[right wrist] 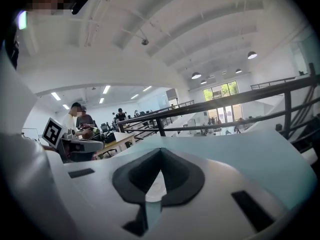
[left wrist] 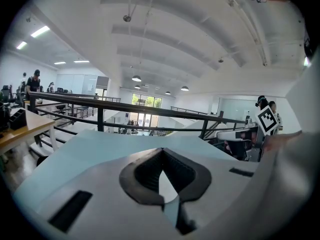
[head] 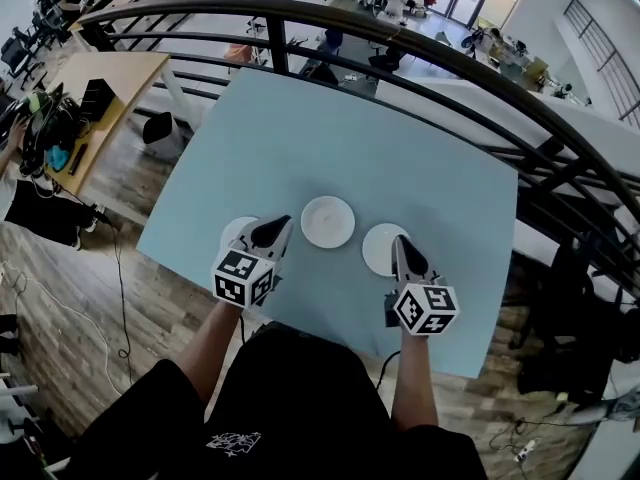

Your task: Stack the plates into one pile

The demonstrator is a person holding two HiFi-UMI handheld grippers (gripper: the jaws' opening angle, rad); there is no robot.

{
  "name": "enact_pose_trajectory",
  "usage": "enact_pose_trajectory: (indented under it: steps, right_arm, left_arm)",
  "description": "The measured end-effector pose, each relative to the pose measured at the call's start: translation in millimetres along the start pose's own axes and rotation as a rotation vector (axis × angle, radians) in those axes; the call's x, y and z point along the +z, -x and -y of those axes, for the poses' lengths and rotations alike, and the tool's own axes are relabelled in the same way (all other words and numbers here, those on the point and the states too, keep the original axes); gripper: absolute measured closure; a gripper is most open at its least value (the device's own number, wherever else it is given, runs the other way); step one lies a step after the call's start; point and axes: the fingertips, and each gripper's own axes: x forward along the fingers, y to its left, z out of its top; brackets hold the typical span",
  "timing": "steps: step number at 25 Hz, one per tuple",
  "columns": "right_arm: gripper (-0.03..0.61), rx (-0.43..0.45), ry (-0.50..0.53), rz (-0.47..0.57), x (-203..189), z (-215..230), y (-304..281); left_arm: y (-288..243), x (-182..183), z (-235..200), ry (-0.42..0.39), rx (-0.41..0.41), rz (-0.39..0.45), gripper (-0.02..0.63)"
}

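Three white plates lie in a row near the front of the light blue table (head: 330,138). The middle plate (head: 328,221) is fully in view. My left gripper (head: 284,220) hovers over the left plate (head: 236,231), its tips between that plate and the middle one, jaws shut and empty. My right gripper (head: 399,239) is over the right plate (head: 379,247), also shut and empty. In the left gripper view, the closed jaws (left wrist: 161,150) frame a sliver of white plate (left wrist: 167,186). The right gripper view shows the same: closed jaws (right wrist: 160,149) above a plate (right wrist: 156,186).
A black metal railing (head: 400,38) curves round the far and right sides of the table. A wooden desk (head: 100,78) stands on the lower floor at left. The table's front edge (head: 300,318) is just before the person's body.
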Motion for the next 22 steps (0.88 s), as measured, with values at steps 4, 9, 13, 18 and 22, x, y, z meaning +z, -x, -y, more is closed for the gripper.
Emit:
enact_pose_trajectory:
  steps: [4,9,13,18,22]
  right_arm:
    - [0.572,0.003,-0.032,-0.015,-9,7,-8]
    - [0.572,0.033,-0.065,-0.058,-28,-6,-25]
    - [0.572,0.048,-0.145,-0.08,-47,-20,-41]
    - [0.572,0.017,-0.252,-0.102,-70,-34,-59]
    - [0.572,-0.023,-0.31,-0.118,-91,-45,-74]
  left_arm:
    - [-11,-8,-1,0.003,-0.007,-0.033,0.606]
    - [-21,-23,-12,0.018,-0.017,-0.084,0.606]
    - [-29,-34,-26,0.016,-0.041,-0.128,0.606]
    - [-43,-46,-46,-0.011,-0.096,-0.221,0.606]
    - [-57,-54,-61,-0.038,-0.147,-0.275,0.606]
